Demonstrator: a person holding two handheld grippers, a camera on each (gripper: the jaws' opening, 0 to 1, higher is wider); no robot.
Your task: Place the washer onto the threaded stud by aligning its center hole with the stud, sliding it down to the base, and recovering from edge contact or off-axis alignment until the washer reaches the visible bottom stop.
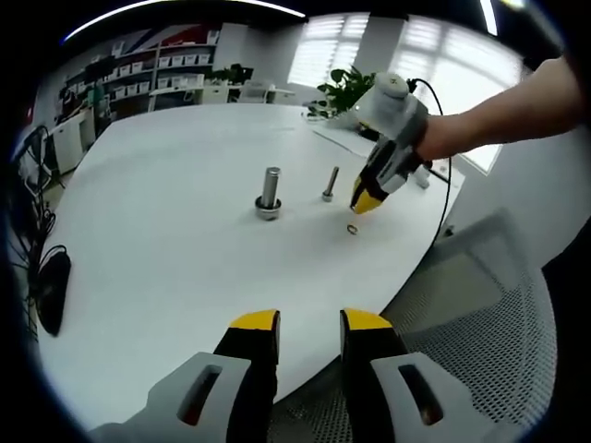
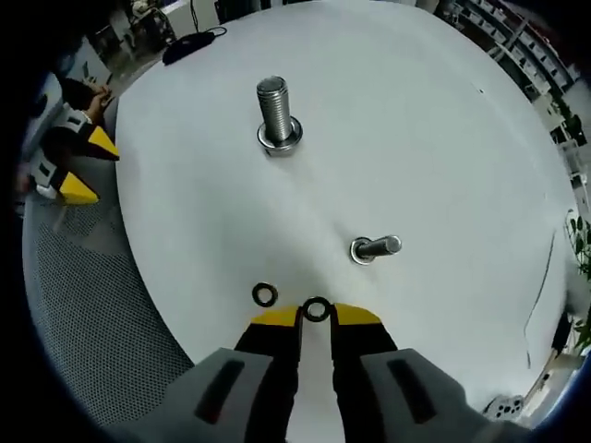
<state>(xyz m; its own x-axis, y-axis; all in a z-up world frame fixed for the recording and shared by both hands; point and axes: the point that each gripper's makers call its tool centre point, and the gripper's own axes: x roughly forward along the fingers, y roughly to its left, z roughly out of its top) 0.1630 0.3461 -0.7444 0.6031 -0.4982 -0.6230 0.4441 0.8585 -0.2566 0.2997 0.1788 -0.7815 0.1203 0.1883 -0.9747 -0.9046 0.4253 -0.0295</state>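
My right gripper (image 2: 316, 316) is closed on a small dark washer (image 2: 317, 309), pinched at its lower edge between my yellow fingertips (image 2: 275, 318) so the ring stands just past their ends. A second washer (image 2: 265, 294) lies flat on the white table (image 2: 443, 166), just to the left of those tips and apart from them. Ahead of my right jaws and slightly to the right stands the thin threaded stud (image 2: 374, 247), near but not touching the held washer. Farther ahead, a little left, the thick bolt (image 2: 276, 114) stands upright with a washer at its base. My left gripper (image 1: 309, 325) hangs over the near table edge, its yellow-tipped jaws parted with a clear gap and nothing between them. Ahead of them the thick bolt (image 1: 269, 192) and the thin stud (image 1: 329, 185) stand side by side, and beyond to the right my other gripper (image 1: 367, 200) points down at the table, with a loose washer (image 1: 353, 229) lying just below its tips.
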